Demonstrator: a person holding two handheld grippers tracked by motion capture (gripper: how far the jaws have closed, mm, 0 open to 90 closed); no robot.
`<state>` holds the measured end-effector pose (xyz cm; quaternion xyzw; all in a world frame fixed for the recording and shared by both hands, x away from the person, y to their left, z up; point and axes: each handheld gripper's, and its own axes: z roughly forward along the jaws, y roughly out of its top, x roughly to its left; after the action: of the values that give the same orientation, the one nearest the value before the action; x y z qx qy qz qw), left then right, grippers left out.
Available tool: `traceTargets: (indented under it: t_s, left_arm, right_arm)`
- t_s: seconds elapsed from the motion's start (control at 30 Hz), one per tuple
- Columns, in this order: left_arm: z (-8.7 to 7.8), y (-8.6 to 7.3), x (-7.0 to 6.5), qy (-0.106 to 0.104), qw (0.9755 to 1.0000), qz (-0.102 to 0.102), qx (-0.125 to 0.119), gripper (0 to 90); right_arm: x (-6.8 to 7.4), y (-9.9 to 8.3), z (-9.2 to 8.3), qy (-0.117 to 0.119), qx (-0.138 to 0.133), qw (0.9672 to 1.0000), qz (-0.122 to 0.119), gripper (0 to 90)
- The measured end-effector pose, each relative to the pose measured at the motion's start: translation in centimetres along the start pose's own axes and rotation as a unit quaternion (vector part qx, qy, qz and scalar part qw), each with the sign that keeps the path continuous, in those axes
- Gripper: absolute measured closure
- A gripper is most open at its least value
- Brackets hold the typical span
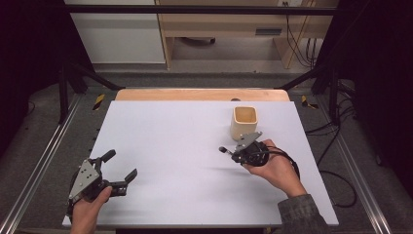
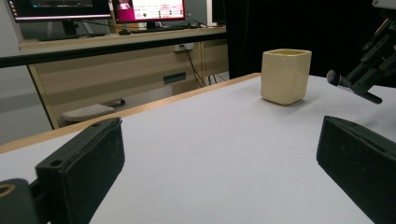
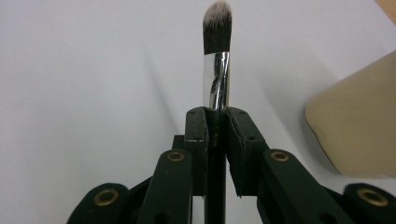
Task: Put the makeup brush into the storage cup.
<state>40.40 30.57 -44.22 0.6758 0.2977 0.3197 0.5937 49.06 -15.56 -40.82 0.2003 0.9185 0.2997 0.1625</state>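
A makeup brush (image 3: 216, 70) with a dark bristle tip and a shiny metal ferrule sticks out past my right gripper (image 3: 215, 112), whose jaws are shut on its handle. In the high view that right gripper (image 1: 234, 152) is held just in front of a cream square cup (image 1: 243, 122), with the brush tip (image 1: 222, 149) pointing left. The cup (image 2: 285, 75) stands upright and apart from the brush. My left gripper (image 1: 122, 165) rests at the near left of the white table top (image 1: 185, 141), jaws wide apart with nothing between them. Its black pads (image 2: 84, 163) frame bare table.
The table's wooden back edge (image 1: 202, 94) lies just behind the cup. Black frame bars (image 1: 195, 9) cross above. Cables (image 1: 336, 175) trail off the right side onto the floor. A desk with monitors (image 2: 93, 7) stands beyond the table.
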Motion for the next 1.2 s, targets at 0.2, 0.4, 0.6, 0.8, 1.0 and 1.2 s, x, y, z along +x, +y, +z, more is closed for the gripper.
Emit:
traceTargets:
  t_s: [0.2,0.4,0.6,0.8,1.0,1.2]
  left_arm:
    - [0.0,0.0,0.0,-0.001,1.0000,0.001,-0.001,0.7]
    - [0.0,0.2,-0.1,-0.002,1.0000,-0.001,-0.006,0.6]
    - [-0.1,0.3,0.0,-0.003,1.0000,-0.001,-0.009,0.7]
    - [-0.1,0.3,-0.1,-0.004,0.9999,-0.001,-0.011,0.6]
    - [-0.1,0.3,-0.1,-0.005,0.9999,-0.001,-0.011,0.6]
    - [-0.1,0.3,-0.1,-0.007,0.9999,-0.001,-0.012,0.6]
  right_arm:
    - [0.2,-0.6,0.0,-0.001,-0.008,1.0000,0.005,79.4]
    - [0.1,-0.9,-0.2,-0.006,-0.020,0.9997,0.015,79.4]
    - [-0.1,-1.0,-0.2,-0.013,-0.030,0.9993,0.021,79.4]
    - [-0.3,-1.2,-0.5,-0.037,-0.046,0.9974,0.041,79.4]
    - [-0.6,-1.2,-1.0,-0.040,-0.074,0.9950,0.055,79.4]
    - [-0.8,-1.3,-1.4,-0.046,-0.093,0.9928,0.059,79.4]
